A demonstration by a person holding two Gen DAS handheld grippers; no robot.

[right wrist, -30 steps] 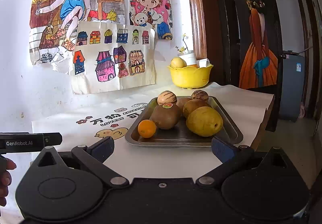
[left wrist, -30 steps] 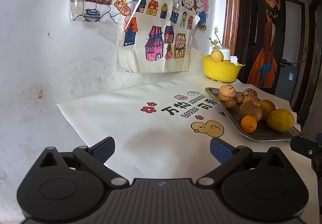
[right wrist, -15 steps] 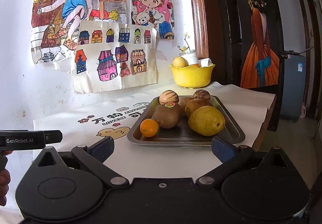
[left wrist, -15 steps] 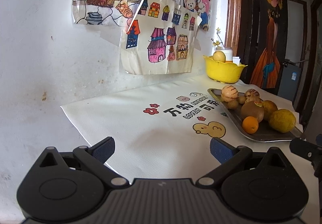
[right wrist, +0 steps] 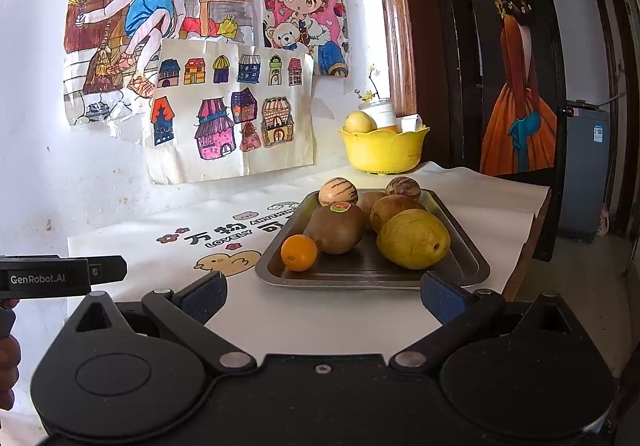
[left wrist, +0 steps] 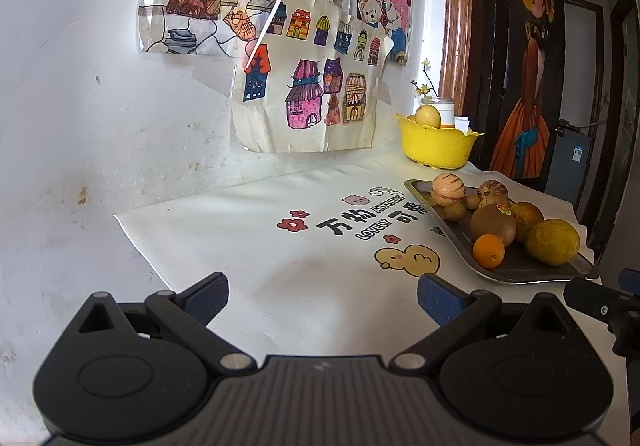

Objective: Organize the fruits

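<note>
Hovering wide-jawed and empty, the right gripper (right wrist: 322, 296) is facing a metal tray (right wrist: 464, 278) at 12 o'clock, where an orange (right wrist: 299, 252), a stickered kiwi (right wrist: 336, 230), a yellow-green pear (right wrist: 413, 239) and striped melons are sitting; the left gripper (left wrist: 322, 296), equally agape, is idling over the tablecloth (left wrist: 256, 230). Any pick is best centred on one fruit, squeezing gently. A yellow bowl (right wrist: 384, 151) is holding more at 1 o'clock. Legible: "GenRobot.AI", "LOVELY", "MORNI…".

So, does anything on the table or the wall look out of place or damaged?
On the table, nothing: the fruits lie inside the metal tray, and the yellow bowl stands upright. On the wall, the house drawing is creased and its top corner has peeled and folded forward.
</note>
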